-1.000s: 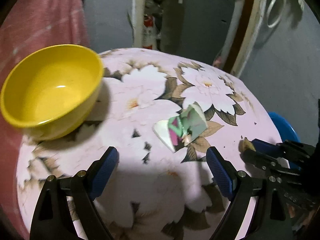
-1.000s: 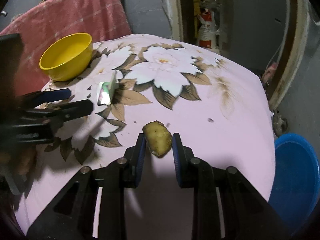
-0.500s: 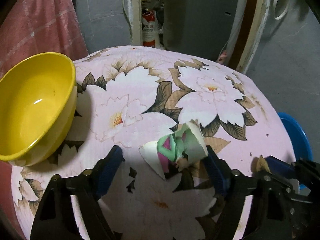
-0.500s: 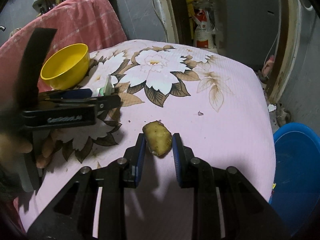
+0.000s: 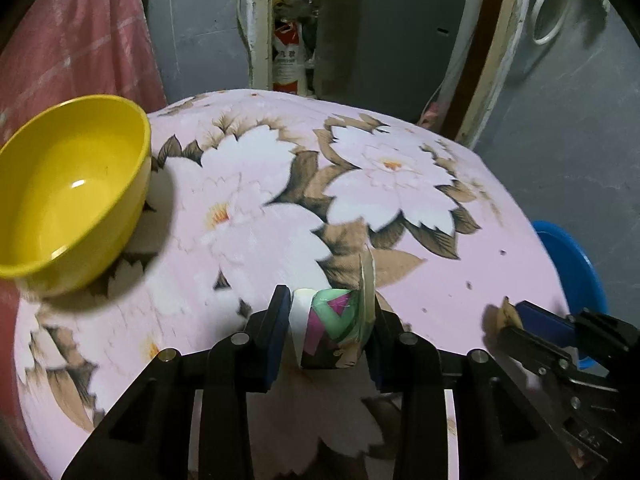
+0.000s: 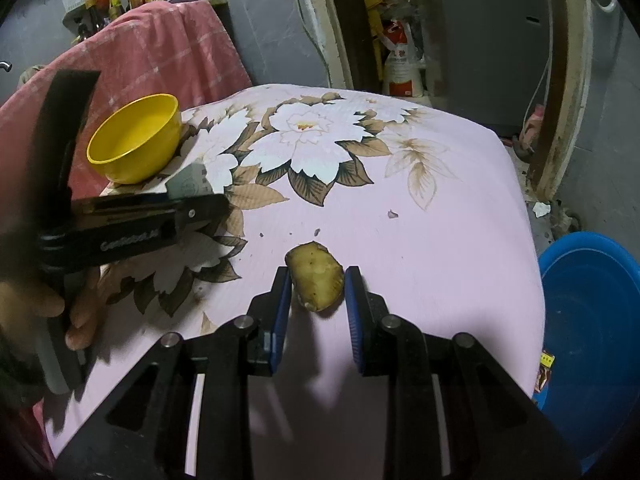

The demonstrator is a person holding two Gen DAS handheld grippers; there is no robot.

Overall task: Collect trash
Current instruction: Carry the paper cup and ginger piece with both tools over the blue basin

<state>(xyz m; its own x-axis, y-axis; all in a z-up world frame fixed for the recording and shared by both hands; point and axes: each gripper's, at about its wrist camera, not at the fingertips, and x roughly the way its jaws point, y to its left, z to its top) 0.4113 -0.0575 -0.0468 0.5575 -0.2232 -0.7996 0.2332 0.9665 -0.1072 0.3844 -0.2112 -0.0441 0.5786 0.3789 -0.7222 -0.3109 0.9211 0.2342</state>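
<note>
My left gripper [image 5: 326,326] is shut on a crumpled paper wrapper [image 5: 334,330], white with green and pink print, just above the flowered pink tablecloth [image 5: 400,184]. My right gripper [image 6: 316,294] is shut on a brown peel-like scrap [image 6: 316,276] and holds it over the cloth's near right part. The right gripper also shows at the right edge of the left wrist view [image 5: 532,320]. The left gripper and the wrapper [image 6: 192,184] show at the left of the right wrist view.
A yellow bowl [image 5: 68,192] stands at the table's left, also in the right wrist view [image 6: 134,144]. A blue basin [image 6: 592,340] sits on the floor to the right of the table. Small crumbs [image 6: 392,214] lie on the cloth. A pink towel [image 6: 160,52] hangs behind.
My left gripper moved forward over the wrapper and closed on it. My right gripper kept its hold on the brown scrap and rose a little.
</note>
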